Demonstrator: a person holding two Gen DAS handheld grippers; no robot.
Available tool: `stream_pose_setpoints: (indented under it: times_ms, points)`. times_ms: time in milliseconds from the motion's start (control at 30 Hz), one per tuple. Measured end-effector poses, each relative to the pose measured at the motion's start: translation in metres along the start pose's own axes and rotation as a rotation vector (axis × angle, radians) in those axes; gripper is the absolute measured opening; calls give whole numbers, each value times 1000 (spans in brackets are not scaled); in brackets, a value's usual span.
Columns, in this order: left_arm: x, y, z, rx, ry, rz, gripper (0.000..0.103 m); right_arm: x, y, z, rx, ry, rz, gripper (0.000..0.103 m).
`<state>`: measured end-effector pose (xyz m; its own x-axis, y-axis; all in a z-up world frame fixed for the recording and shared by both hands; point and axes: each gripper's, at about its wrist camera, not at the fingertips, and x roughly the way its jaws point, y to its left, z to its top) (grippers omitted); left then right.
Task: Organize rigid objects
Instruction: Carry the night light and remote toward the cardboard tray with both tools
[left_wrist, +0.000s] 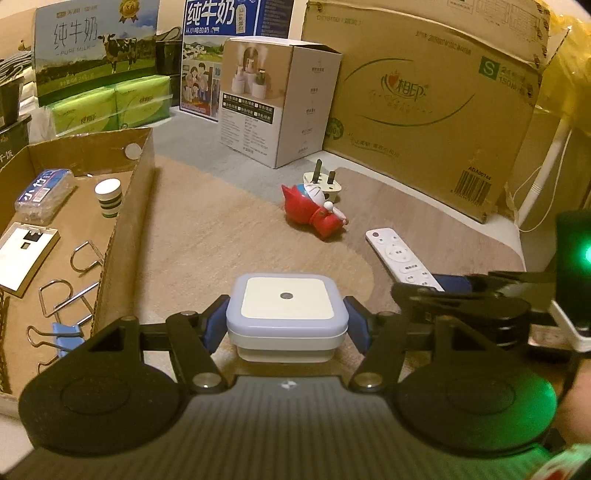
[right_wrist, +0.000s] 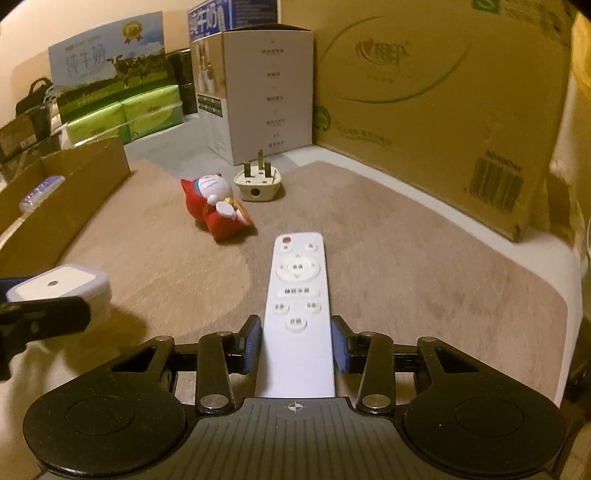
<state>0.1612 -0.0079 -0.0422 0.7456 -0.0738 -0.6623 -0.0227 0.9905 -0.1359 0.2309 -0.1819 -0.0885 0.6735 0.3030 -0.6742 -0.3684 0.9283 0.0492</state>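
Clamped between the blue pads of my left gripper (left_wrist: 286, 326) is the square white-and-lilac plastic night light (left_wrist: 287, 317), while my right gripper (right_wrist: 297, 349) is closing on the flat white remote control (right_wrist: 298, 295), though I cannot tell whether its pads are pressing yet. I am judging this the pick-up step; next, both need carrying to the open brown cardboard tray (left_wrist: 125, 229) at the table's left edge. Waiting are one red cat figurine (left_wrist: 314, 210) and one cream plug adapter (left_wrist: 323, 182).

The left gripper (left_wrist: 286, 325) at lower centre of its view clamps a square night light (left_wrist: 287, 314) between blue pads, while the right gripper (right_wrist: 297, 345), pitched downward, pinches a white remote (right_wrist: 298, 295) lengthwise.
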Motion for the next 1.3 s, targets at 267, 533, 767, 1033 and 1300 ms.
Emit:
stream_pose_setpoints:
  times_ms: [267, 533, 767, 1033, 1300]
  points:
    - [-1, 0, -2, 5, 1, -7, 62, 6, 3, 0, -27, -15, -3, 40]
    - [-16, -1, -4, 19, -8, -5, 62, -24, 9, -9, 36, 0, 36, 39]
    - [-44, 2, -8, 33, -28, -2, 62, -71, 20, -15, 108, -25, 76, 39]
    - [-84, 18, -15, 41, -54, 25, 62, -112, 41, -13, 118, -63, 104, 39]
    - [-120, 42, -19, 29, -81, 72, 62, -131, 70, -7, 92, -81, 145, 39]
